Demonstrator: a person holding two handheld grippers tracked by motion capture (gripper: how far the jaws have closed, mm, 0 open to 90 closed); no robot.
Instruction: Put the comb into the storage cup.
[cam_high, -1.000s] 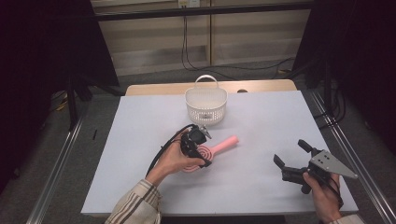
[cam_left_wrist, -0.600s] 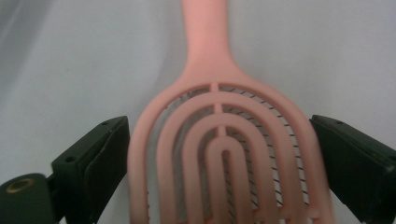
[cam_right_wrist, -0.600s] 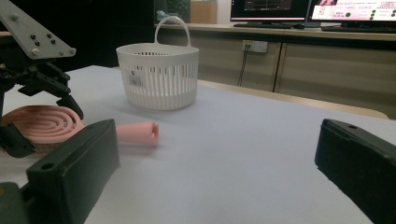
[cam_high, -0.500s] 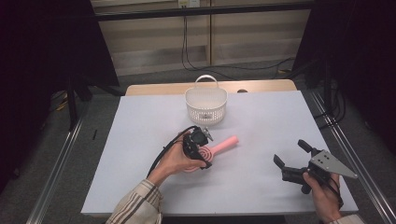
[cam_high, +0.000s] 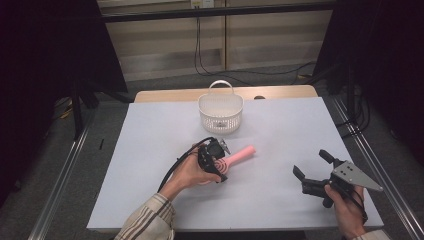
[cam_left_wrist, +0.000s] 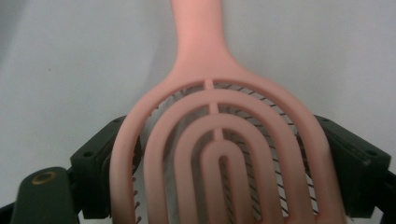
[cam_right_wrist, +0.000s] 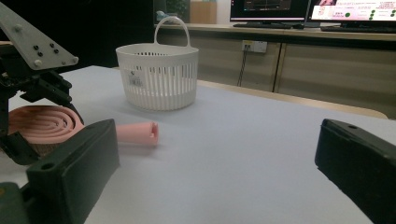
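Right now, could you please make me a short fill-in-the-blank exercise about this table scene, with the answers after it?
1. The brush on the table is ____ in colour.
2. The head of the brush lies between the jaws of the ____ gripper.
3. The basket stands on the table, upright and ____ in colour.
4. The right gripper has ____ between its open jaws.

Missing words: pink; left; white; nothing
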